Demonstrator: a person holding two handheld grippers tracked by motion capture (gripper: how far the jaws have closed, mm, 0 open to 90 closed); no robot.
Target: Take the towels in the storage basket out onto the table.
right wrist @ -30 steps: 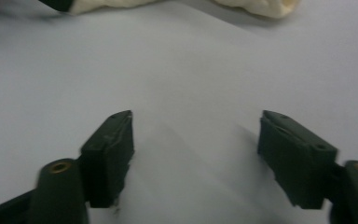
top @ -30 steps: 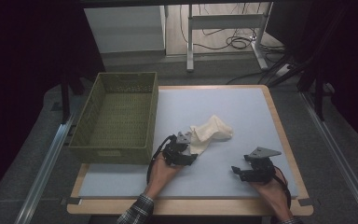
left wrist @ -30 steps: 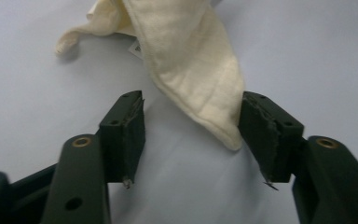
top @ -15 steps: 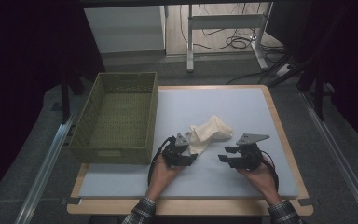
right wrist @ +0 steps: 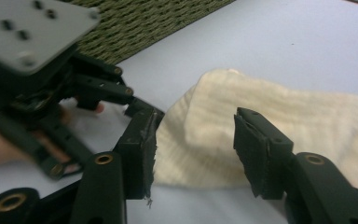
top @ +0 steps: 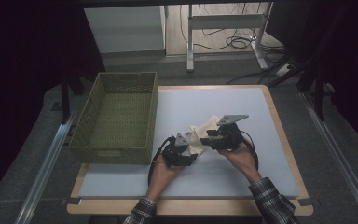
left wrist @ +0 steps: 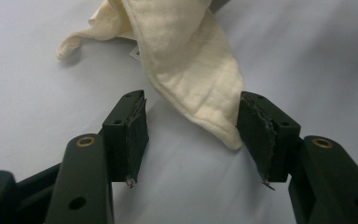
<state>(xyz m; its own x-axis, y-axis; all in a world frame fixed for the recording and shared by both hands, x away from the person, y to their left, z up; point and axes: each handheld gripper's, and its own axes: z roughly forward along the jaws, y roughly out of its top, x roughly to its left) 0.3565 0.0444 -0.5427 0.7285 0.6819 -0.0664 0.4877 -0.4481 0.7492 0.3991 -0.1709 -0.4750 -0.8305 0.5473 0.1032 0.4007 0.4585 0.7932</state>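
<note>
Cream cloth [top: 204, 134] lies crumpled on the pale mat [top: 242, 177], just right of the woven basket [top: 116, 122], and sits between my 2 claws. Its long axis runs from near-left to far-right across the mat in the high view.

Left claw [left wrist: 191, 135]: released, jaws spread wide. In its own view 1 tapered corner of the cloth points down into the gap and ends just beside the right-hand jaw; I cannot tell if it touches. The corner lies straight ahead of the claw, low on the mat. My left hand [top: 161, 169] holds the claw low and angled forward-right, toward the cloth's near end.

Right claw [right wrist: 193, 140]: also released, jaws apart and nothing held. The folded, rounded edge of the cloth lies directly ahead between the jaws, a little beyond the tips. My left claw shows to the left in that view, just beside the same edge. My right hand [top: 240, 156] comes in from the right, claw pointed left across the mat.

Judgement: both claws are about equally near. The left has the corner already inside its gap, so a short push forward and a clench looks like the next move. Risk: pinching only 1 thin layer.
</note>
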